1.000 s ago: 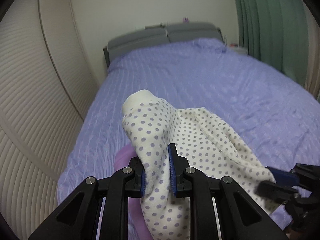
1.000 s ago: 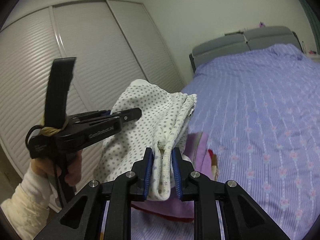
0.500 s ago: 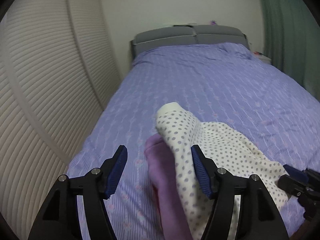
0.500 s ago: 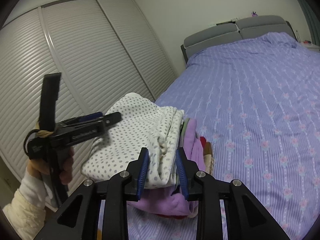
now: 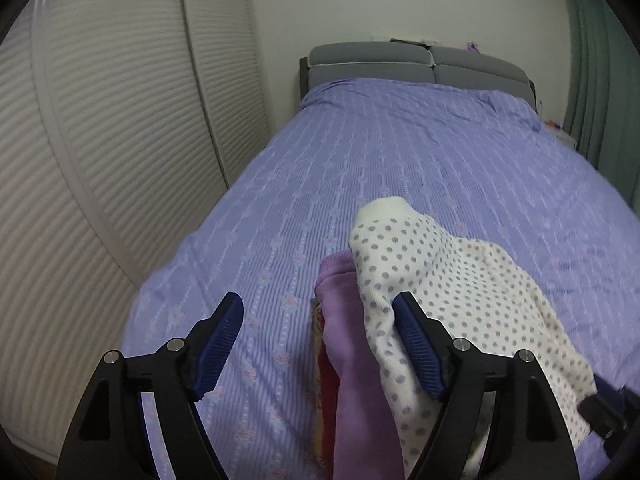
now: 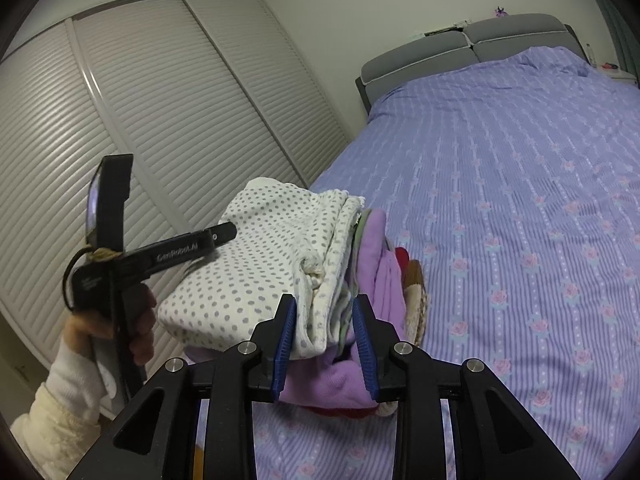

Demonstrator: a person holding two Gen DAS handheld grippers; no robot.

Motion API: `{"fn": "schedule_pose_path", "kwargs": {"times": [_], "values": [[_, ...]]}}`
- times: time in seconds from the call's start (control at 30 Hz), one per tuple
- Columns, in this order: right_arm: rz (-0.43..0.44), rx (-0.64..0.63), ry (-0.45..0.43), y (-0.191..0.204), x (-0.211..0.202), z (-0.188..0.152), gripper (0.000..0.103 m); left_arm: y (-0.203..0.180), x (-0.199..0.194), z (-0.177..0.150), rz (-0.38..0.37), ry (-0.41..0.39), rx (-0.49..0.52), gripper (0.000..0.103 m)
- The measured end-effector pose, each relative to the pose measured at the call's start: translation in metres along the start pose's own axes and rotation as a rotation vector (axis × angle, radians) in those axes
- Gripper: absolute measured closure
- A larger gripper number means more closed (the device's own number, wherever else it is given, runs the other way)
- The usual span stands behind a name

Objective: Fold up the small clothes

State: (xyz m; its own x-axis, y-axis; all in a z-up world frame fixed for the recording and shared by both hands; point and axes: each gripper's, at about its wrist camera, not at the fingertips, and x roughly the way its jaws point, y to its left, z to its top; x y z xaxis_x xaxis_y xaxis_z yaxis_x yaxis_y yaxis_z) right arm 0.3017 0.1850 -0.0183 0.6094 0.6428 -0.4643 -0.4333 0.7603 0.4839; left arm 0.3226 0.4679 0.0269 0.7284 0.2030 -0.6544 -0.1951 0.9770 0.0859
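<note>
The left gripper (image 5: 320, 344), jaws just opened wide, has let go of the folded polka-dot garment (image 6: 260, 264). The garment lies atop a clothes pile (image 6: 380, 264) on the bed (image 6: 520, 200). The right gripper (image 6: 324, 332) stands open around its edge, pads not pressing.

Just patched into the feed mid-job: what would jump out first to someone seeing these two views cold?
First, the cream folded garment with grey polka dots, topping a small pile of folded clothes that includes a lilac fleece piece, at the near corner of the purple floral bedspread. Next, the left hand-held gripper, jaws wide and gripping nothing, and the right hand-held gripper straddling the garment's edge.
</note>
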Motion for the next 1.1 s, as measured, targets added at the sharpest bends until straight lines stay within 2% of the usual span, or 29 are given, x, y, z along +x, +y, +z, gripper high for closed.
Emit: {"fn": "schedule_pose_path", "kwargs": {"times": [0.07, 0.2, 0.33, 0.43, 0.5, 0.6, 0.7, 0.8, 0.97, 1.1], "values": [[0.002, 0.006, 0.004, -0.001, 0.0, 0.0, 0.07, 0.002, -0.005, -0.001, -0.01, -0.014, -0.015, 0.025], [-0.002, 0.002, 0.004, -0.002, -0.004, 0.002, 0.064, 0.012, -0.024, -0.003, 0.02, -0.056, -0.044, 0.025], [-0.01, 0.006, -0.009, -0.006, -0.014, 0.002, 0.057, 0.018, -0.049, -0.003, 0.093, -0.107, -0.062, 0.025], [-0.01, -0.021, -0.023, -0.006, -0.027, 0.001, 0.052, 0.014, -0.081, -0.021, 0.06, -0.168, -0.032, 0.025], [-0.012, -0.052, -0.039, -0.004, -0.037, 0.001, 0.05, 0.006, -0.101, -0.037, 0.067, -0.196, 0.007, 0.025], [-0.019, -0.098, -0.067, -0.002, -0.057, 0.001, 0.039, -0.015, -0.125, -0.06, 0.1, -0.2, 0.06, 0.025], [-0.042, -0.185, -0.094, 0.0, -0.081, -0.003, 0.03, -0.034, -0.146, -0.08, 0.09, -0.208, 0.07, 0.025], [-0.058, -0.245, -0.113, 0.0, -0.106, -0.004, 0.014, -0.051, -0.164, -0.098, 0.067, -0.21, 0.036, 0.015], [-0.128, -0.346, -0.122, -0.011, -0.159, -0.013, 0.007, -0.093, -0.193, -0.125, 0.025, -0.22, 0.023, 0.006], [-0.149, -0.325, -0.117, -0.031, -0.195, -0.018, 0.005, -0.132, -0.213, -0.14, 0.014, -0.223, 0.061, 0.002]]}}
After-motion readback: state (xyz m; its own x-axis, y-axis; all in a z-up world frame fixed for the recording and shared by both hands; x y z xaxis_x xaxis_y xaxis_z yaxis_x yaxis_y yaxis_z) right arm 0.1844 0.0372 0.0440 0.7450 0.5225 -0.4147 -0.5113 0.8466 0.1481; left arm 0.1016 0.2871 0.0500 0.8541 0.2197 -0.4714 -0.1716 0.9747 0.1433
